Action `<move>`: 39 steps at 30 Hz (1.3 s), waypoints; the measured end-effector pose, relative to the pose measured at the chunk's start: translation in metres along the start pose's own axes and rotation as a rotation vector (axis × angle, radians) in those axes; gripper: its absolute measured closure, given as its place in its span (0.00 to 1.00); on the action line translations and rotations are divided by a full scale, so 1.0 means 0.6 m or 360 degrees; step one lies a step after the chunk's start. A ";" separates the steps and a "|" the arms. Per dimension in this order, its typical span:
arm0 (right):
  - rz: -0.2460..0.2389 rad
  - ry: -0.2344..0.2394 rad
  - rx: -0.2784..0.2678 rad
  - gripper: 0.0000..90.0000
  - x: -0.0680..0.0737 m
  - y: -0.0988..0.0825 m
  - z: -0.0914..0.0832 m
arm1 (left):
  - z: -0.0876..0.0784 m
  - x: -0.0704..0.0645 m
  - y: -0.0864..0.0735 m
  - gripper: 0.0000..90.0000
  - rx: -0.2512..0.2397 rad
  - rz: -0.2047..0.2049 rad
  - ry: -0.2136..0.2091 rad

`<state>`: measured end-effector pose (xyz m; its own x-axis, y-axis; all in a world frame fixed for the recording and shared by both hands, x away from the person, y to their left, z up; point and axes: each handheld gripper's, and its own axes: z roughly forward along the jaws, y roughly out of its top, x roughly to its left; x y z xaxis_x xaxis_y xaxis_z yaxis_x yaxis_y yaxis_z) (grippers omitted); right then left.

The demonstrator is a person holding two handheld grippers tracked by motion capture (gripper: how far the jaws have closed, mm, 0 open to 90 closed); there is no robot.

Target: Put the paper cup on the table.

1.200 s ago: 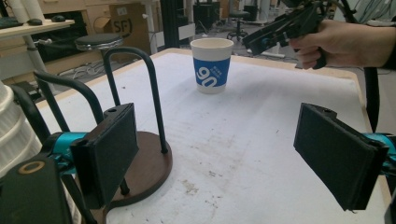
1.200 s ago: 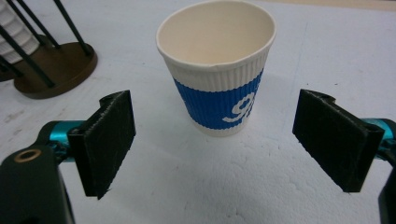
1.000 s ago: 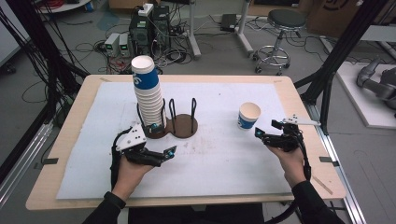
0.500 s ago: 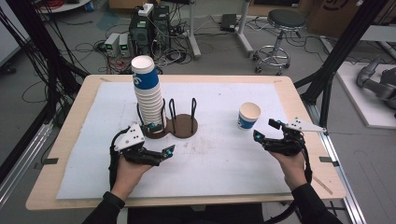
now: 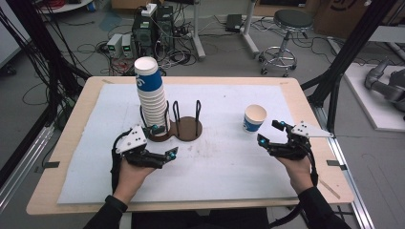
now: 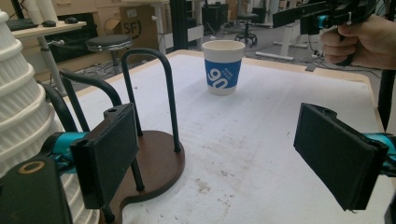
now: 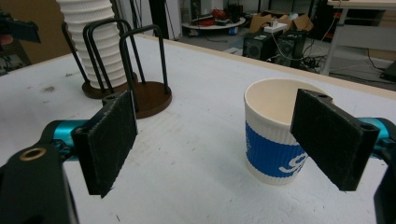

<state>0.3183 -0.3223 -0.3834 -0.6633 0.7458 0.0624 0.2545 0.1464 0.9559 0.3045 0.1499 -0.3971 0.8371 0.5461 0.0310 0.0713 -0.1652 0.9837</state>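
Now we line our right gripper (image 5: pixel 270 134), jaws spread and just narrowing on nothing, toward the cup (image 5: pixel 254 118) at its eleven o'clock, next straddling it, while the left gripper (image 5: pixel 164 141) idles spread

Single cup (image 5: pixel 254 118) right of cup stack (image 5: pixel 151 95)

Overhead plus two low claw-level views

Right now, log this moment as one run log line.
right gripper: open, jaws just closing, beside single paper cup, untouched | left gripper: open, empty, near cup stack in holder
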 end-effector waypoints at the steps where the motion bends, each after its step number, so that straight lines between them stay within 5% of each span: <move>1: 0.0003 -0.0008 -0.0005 0.17 -0.001 0.001 -0.002 | 0.000 0.000 0.000 0.15 -0.0002 0.0000 0.0000; 39: -0.0001 0.0038 -0.0004 0.17 0.004 0.006 -0.005 | -0.006 0.001 0.003 0.15 -0.0012 0.0011 -0.0005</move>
<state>0.3155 -0.3219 -0.3788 -0.6800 0.7300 0.0685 0.2524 0.1453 0.9567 0.3035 0.1529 -0.3946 0.8393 0.5423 0.0370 0.0617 -0.1628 0.9847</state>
